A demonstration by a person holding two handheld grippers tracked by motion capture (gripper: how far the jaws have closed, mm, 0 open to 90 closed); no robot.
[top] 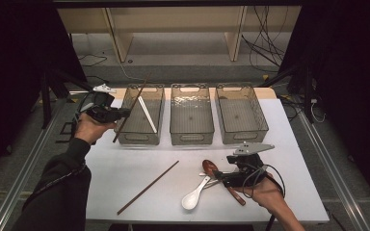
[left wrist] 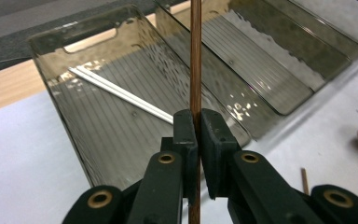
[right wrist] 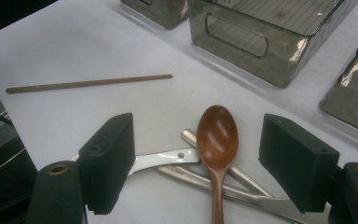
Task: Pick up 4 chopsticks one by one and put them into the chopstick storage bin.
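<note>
Clamping a brown chopstick (left wrist: 195,70) between closed jaws, the left gripper (top: 119,114) holds it slanted over the left bin (top: 131,134), where white chopsticks (top: 147,114) lie. A second brown chopstick (top: 148,187) rests on the table (top: 125,166) in front of that bin. The right gripper (right wrist: 198,163) stands open around the wooden spoon (right wrist: 217,140), beside the white spoon (top: 195,194).

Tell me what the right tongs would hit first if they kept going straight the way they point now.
Most likely the brown wooden spoon: its bowl lies between the open right tongs, atop crossed metal utensils. How high the tongs sit above it is unclear. Beyond lies bare white table.
</note>
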